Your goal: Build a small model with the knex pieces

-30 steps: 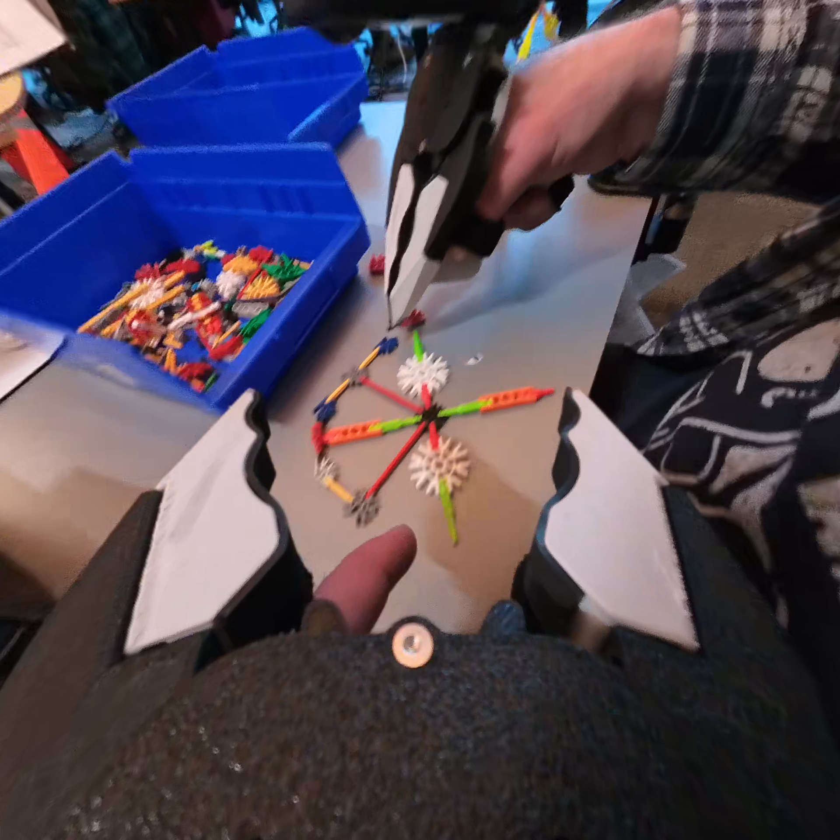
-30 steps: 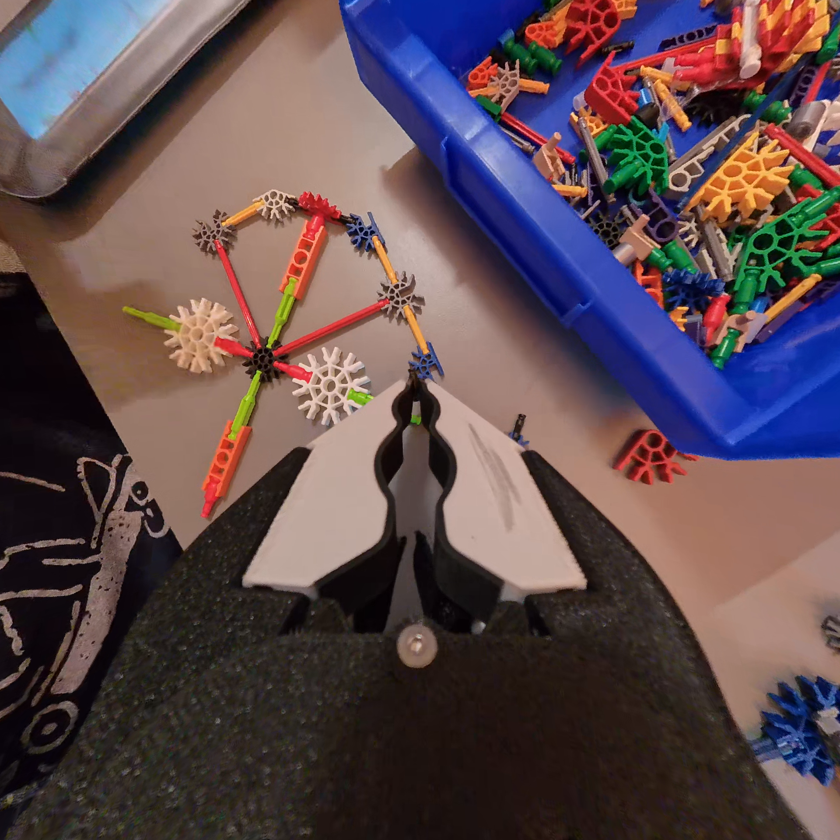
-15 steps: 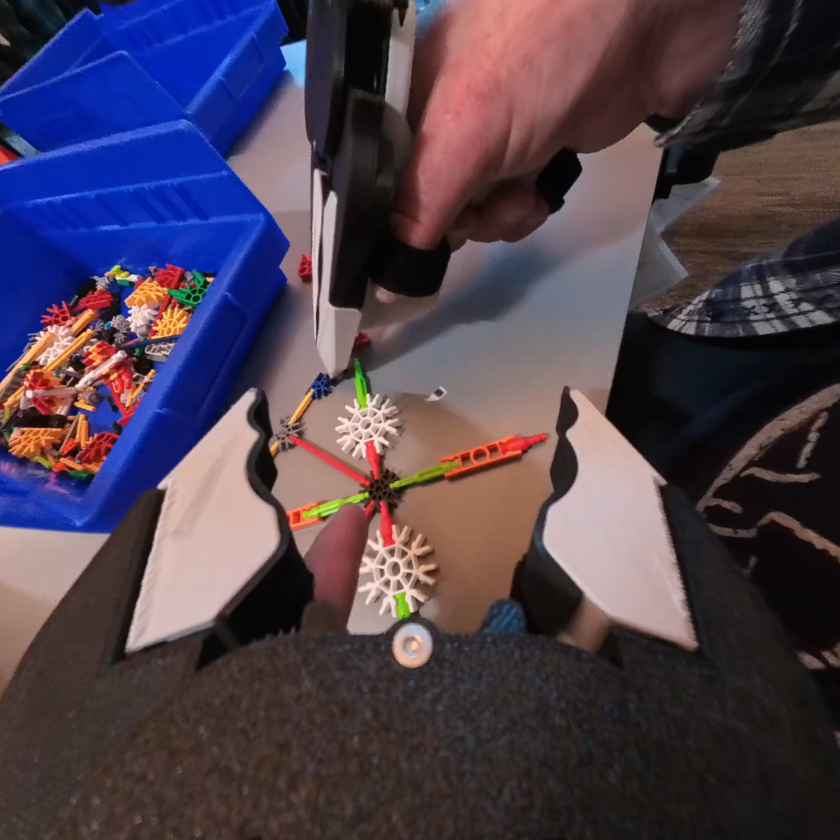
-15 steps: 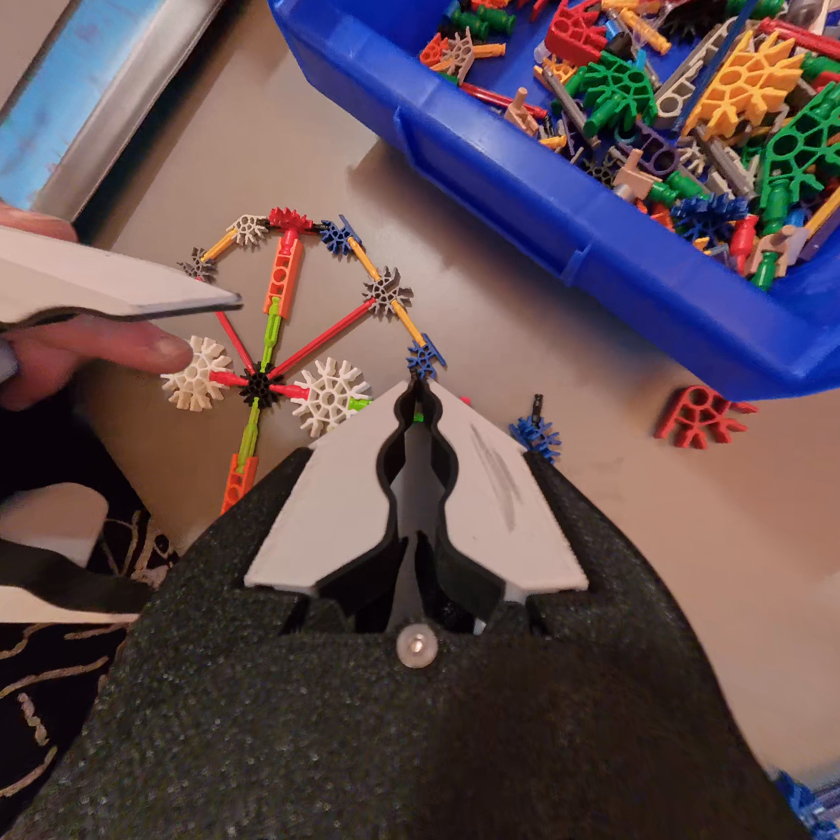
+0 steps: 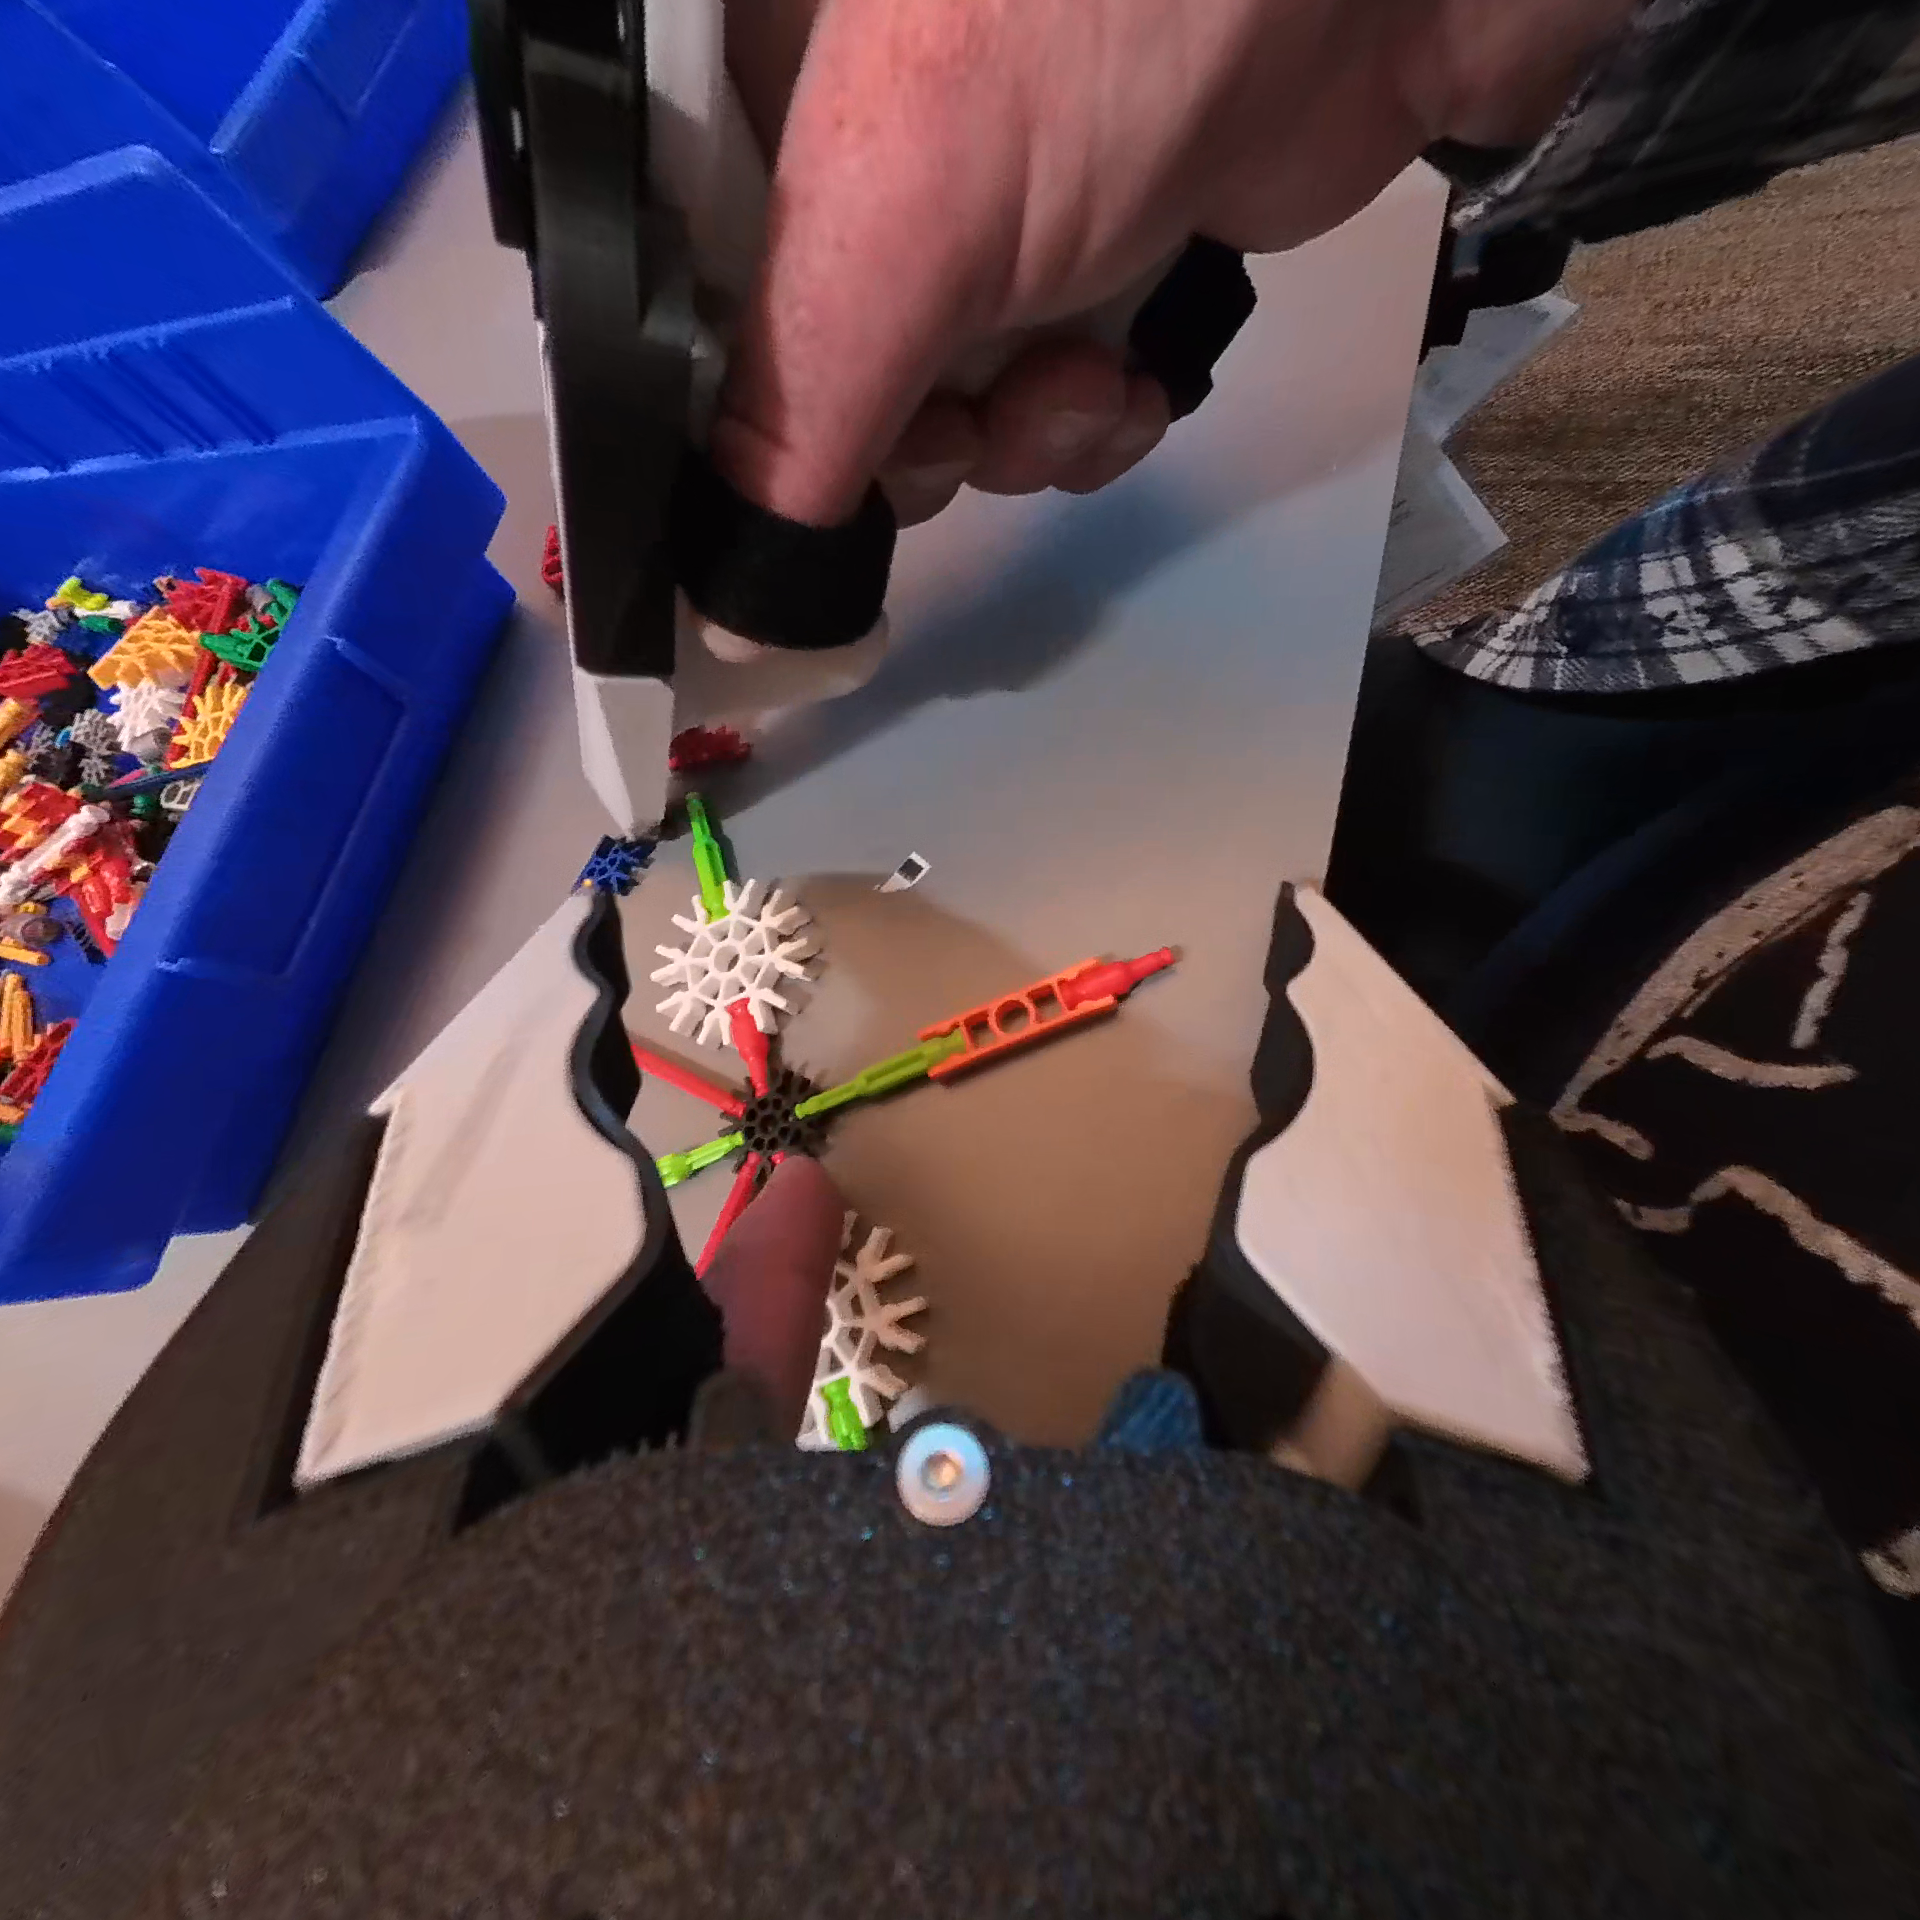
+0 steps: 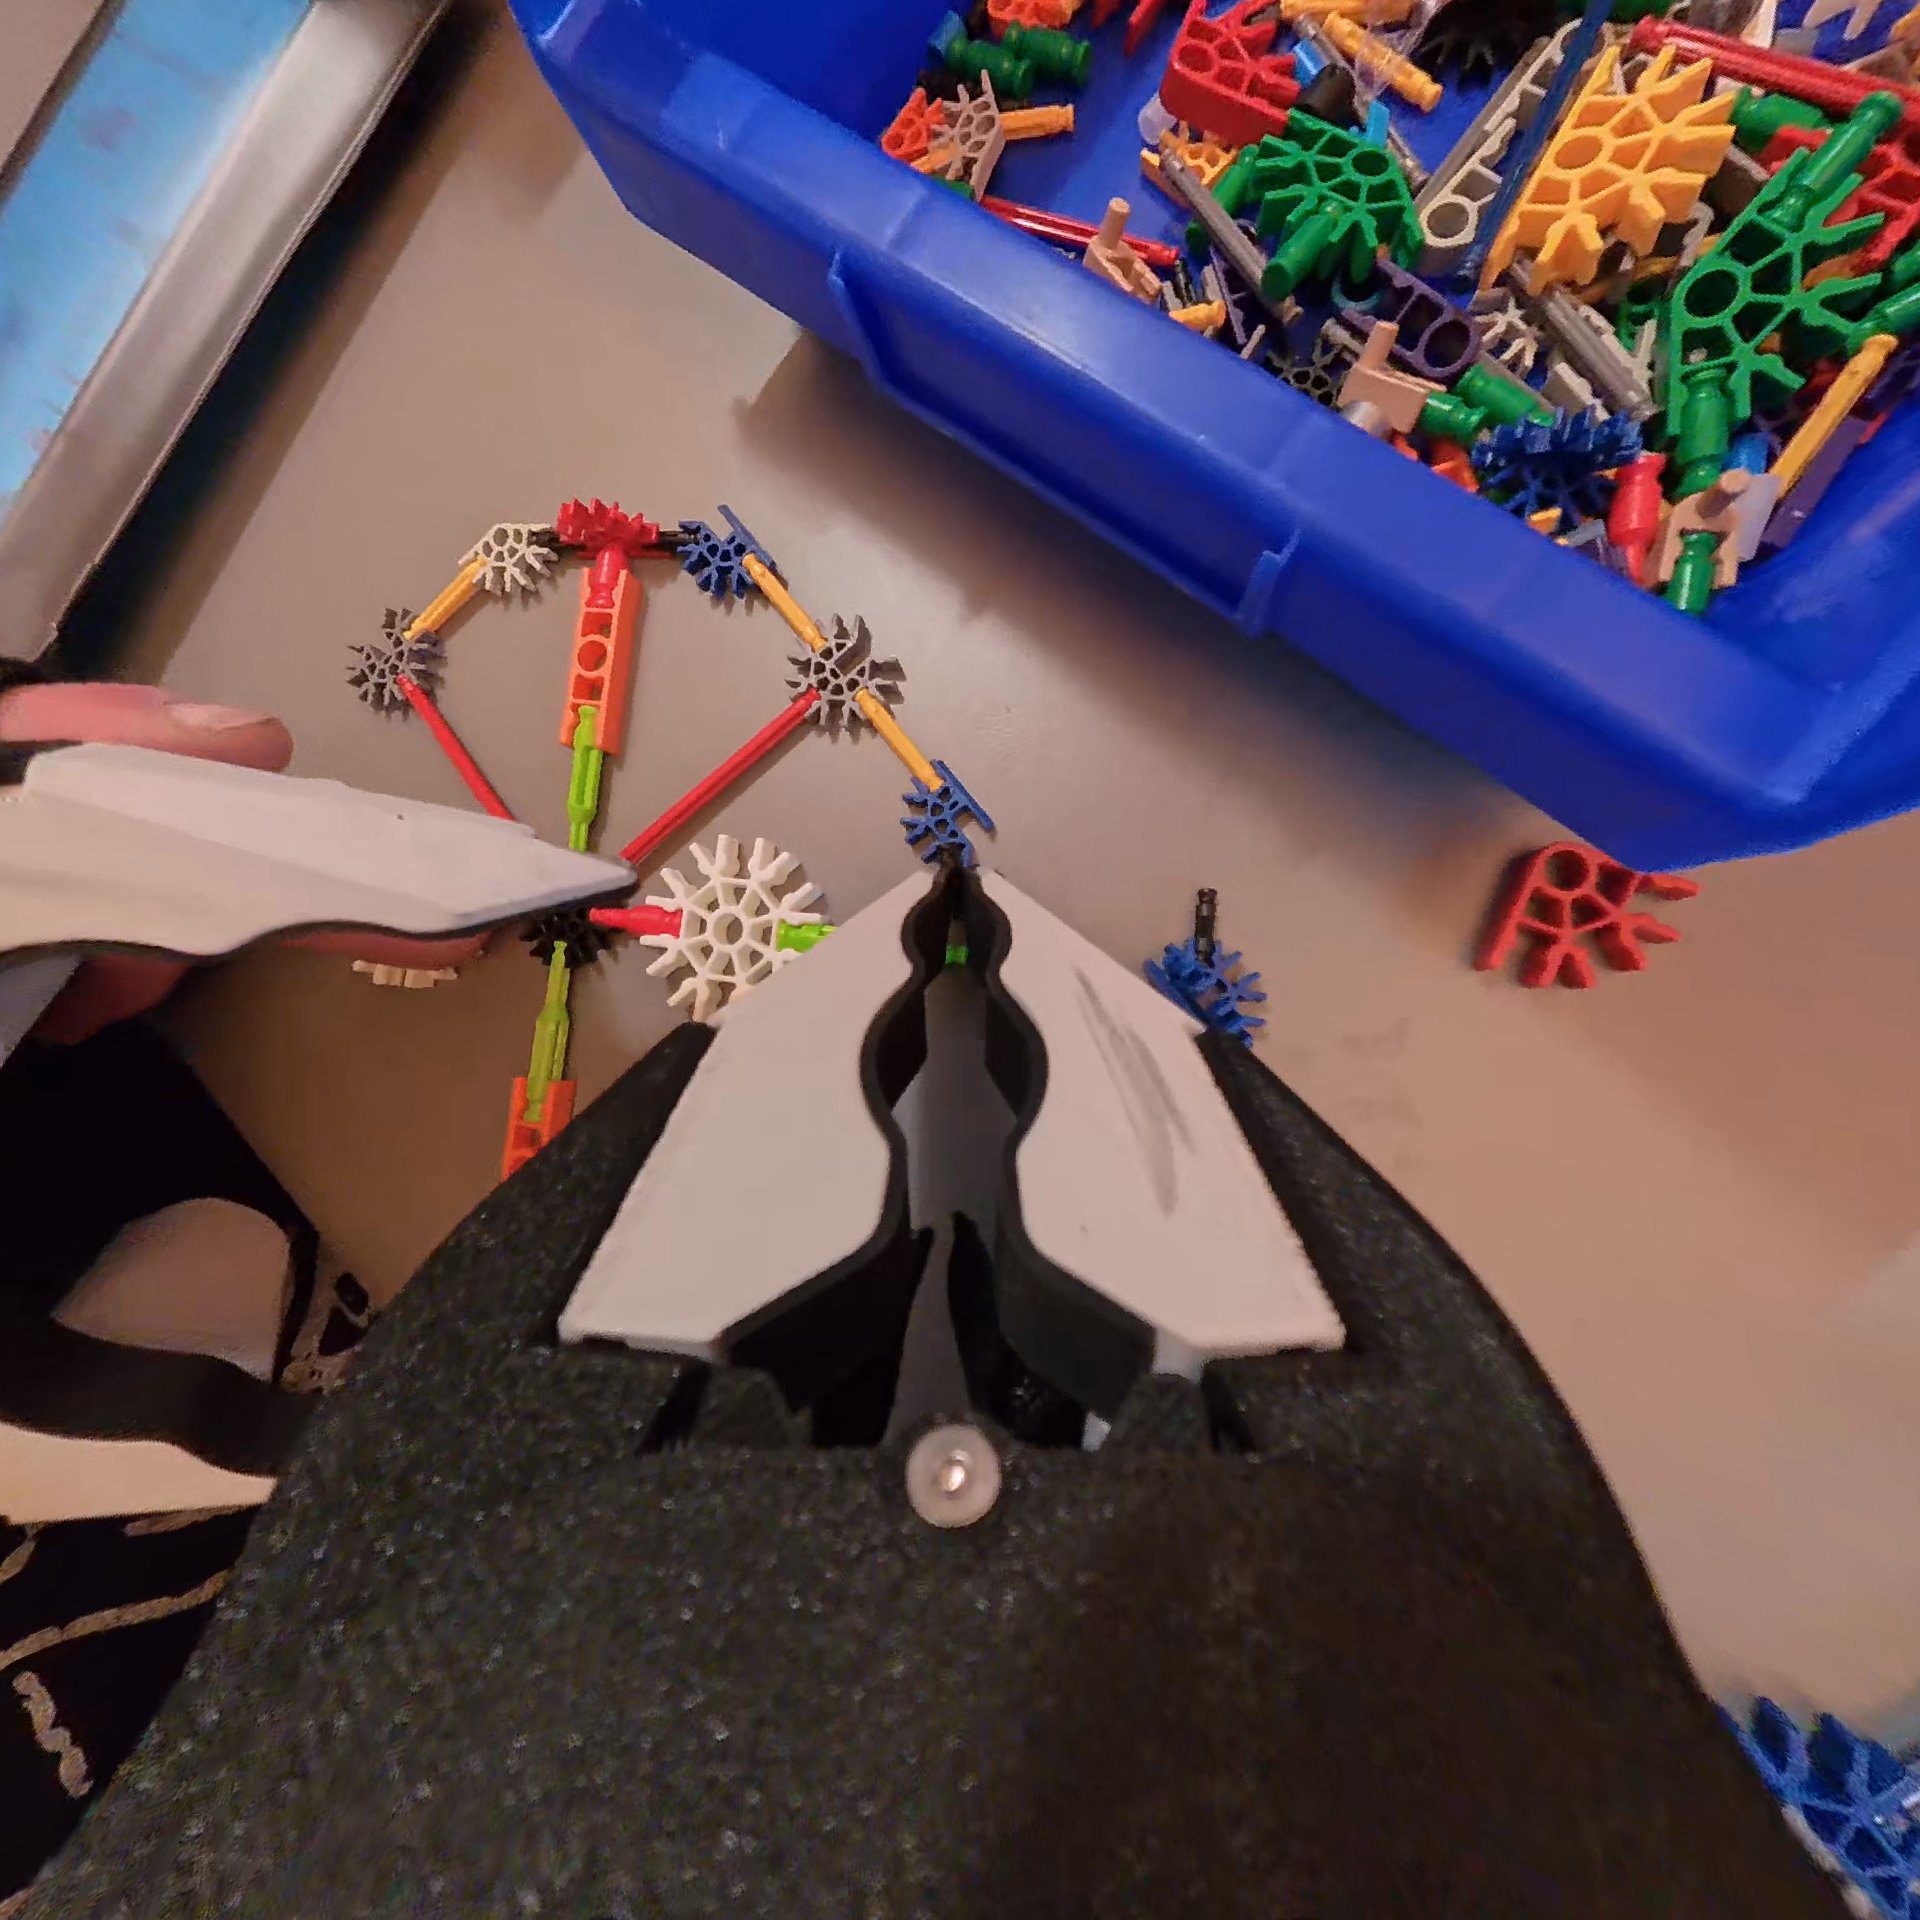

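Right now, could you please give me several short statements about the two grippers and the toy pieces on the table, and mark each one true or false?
1. The right gripper is shut, its fingers pinching a short lime-green plastic rod. True.
2. The left gripper is shut on the white snowflake-shaped connector. False: its fingers stand wide apart, either side of the flat rod-and-connector wheel.
3. A fingertip lies beside the wheel's black hub. True.
4. The blue plastic bin is empty. False: it is filled with mixed coloured pieces.
5. The red fan-shaped connector lies inside the bin. False: it lies on the table, just outside the bin's wall.
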